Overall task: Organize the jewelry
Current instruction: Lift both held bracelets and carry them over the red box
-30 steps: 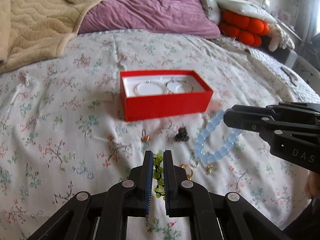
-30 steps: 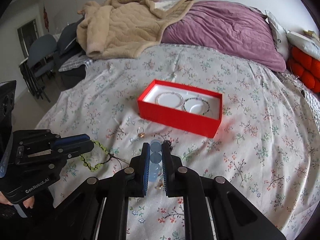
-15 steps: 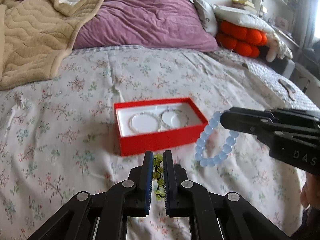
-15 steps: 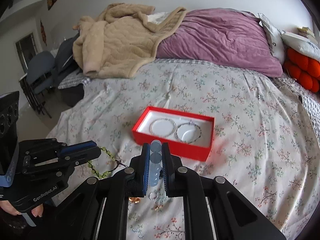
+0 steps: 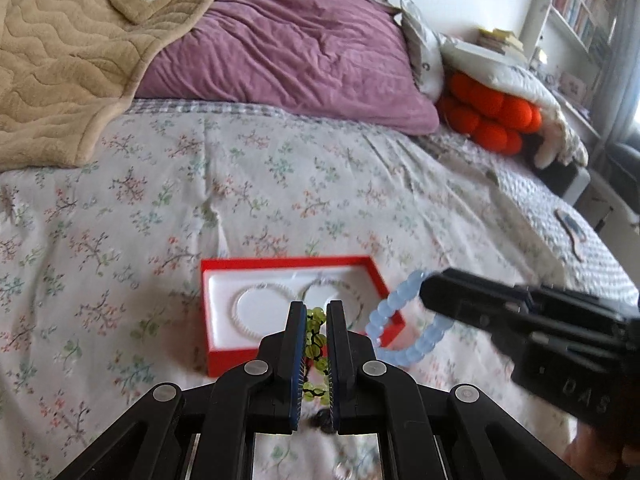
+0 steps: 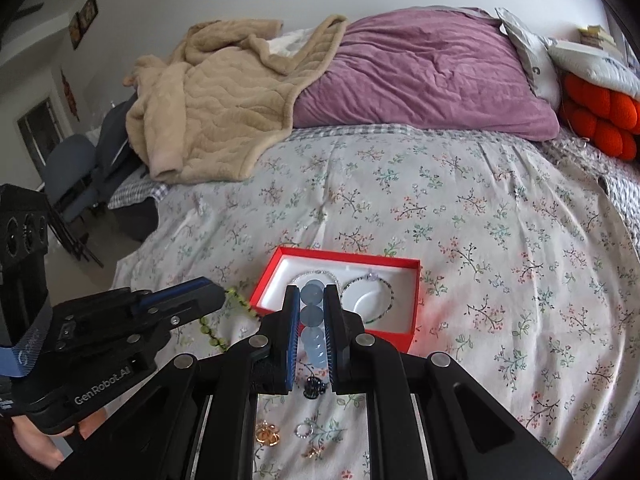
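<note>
A red jewelry box [image 5: 224,270] [image 6: 340,258] with a white insert lies open on the floral bedspread and holds two thin bracelets [image 5: 244,312] [image 6: 368,300]. My left gripper [image 5: 317,310] [image 6: 218,294] is shut on a green bead bracelet [image 5: 314,322] [image 6: 208,326], lifted just in front of the box. My right gripper [image 6: 312,292] [image 5: 426,290] is shut on a light blue bead bracelet [image 5: 384,316] [image 6: 312,318], lifted at the box's right front corner.
Small rings and charms [image 6: 268,434] [image 6: 303,430] and a dark piece [image 6: 314,386] lie on the bedspread [image 5: 280,184] below the grippers. A purple pillow [image 5: 288,44], a beige blanket [image 5: 60,60] and an orange cushion [image 5: 488,116] are at the far end.
Both grippers have risen and moved forward with their bracelets, so the box now lies close below the fingertips. The loose pieces on the bedspread have dropped under the grippers.
</note>
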A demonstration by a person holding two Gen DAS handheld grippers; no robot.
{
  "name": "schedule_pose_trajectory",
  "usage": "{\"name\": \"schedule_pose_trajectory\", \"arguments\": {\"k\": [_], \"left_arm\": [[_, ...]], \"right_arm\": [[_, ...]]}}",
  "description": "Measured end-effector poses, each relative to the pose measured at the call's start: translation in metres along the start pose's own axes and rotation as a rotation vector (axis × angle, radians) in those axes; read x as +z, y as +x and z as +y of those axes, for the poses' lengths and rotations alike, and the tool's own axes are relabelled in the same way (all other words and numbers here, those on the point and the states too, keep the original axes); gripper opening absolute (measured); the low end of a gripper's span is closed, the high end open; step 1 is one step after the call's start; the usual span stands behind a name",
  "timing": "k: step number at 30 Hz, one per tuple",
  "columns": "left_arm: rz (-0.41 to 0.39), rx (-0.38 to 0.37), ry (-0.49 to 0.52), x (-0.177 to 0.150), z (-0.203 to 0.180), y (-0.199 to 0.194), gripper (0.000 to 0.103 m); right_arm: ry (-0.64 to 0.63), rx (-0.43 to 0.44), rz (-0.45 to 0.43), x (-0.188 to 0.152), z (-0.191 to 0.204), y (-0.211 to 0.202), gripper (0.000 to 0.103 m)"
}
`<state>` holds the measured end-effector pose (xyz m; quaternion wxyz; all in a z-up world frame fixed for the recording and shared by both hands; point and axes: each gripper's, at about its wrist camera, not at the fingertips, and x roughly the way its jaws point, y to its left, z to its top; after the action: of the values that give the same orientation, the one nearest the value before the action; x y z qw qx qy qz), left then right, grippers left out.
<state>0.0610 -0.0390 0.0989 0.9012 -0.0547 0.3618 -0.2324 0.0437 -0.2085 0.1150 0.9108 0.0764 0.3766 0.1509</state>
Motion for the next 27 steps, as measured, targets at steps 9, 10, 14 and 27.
{"name": "schedule_pose_trajectory", "arguments": {"k": [9, 10, 14, 27], "left_arm": [[0.006, -0.064, -0.082, 0.026, 0.002, 0.044, 0.004], [0.016, -0.064, -0.091, 0.026, 0.005, 0.053, 0.004], [0.067, -0.023, -0.117, 0.018, 0.020, 0.083, 0.004], [0.145, 0.158, -0.070, 0.003, 0.045, 0.107, 0.012]], "right_arm": [[0.076, 0.003, -0.002, 0.016, -0.027, 0.008, 0.013], [0.083, 0.000, 0.000, 0.017, -0.031, 0.010, 0.013], [0.099, -0.009, 0.009, 0.021, -0.041, 0.018, 0.013], [0.118, -0.009, 0.078, 0.025, -0.046, 0.058, 0.013]]}}
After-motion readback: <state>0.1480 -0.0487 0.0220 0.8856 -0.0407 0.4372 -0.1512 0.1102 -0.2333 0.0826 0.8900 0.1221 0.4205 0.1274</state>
